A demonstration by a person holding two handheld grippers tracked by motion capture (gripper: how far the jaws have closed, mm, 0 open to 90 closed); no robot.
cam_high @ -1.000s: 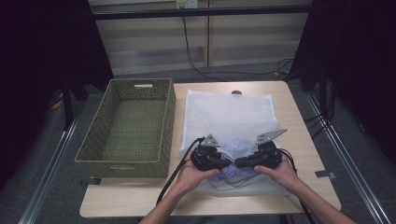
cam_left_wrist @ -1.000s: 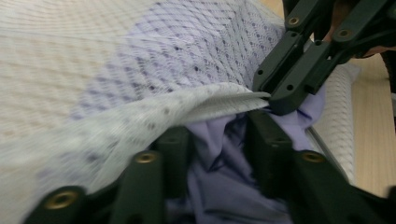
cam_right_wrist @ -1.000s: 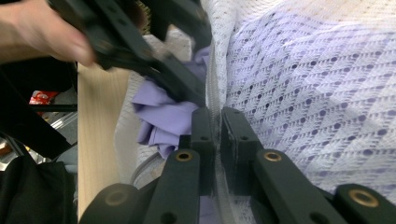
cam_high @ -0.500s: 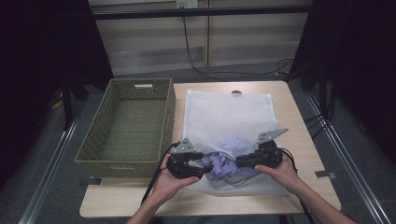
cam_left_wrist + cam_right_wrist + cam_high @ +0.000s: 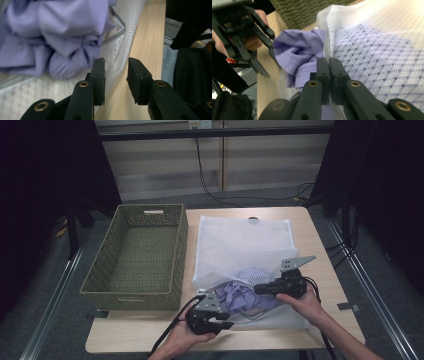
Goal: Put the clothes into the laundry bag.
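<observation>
I am pinching the mesh bag's rim with my right tongs while my spread left tongs hover just beside the lavender garment spilling from its mouth.

Lying open along the near edge of the desk, bare wood giving passing room below the mesh bag. Blocking the left side, the woven basket standing just beside the bag. Crowding the bag's mouth, the purple cloth bulging out between the left tongs, gaping empty over wood, and the right tongs, pinching the mesh rim.
</observation>
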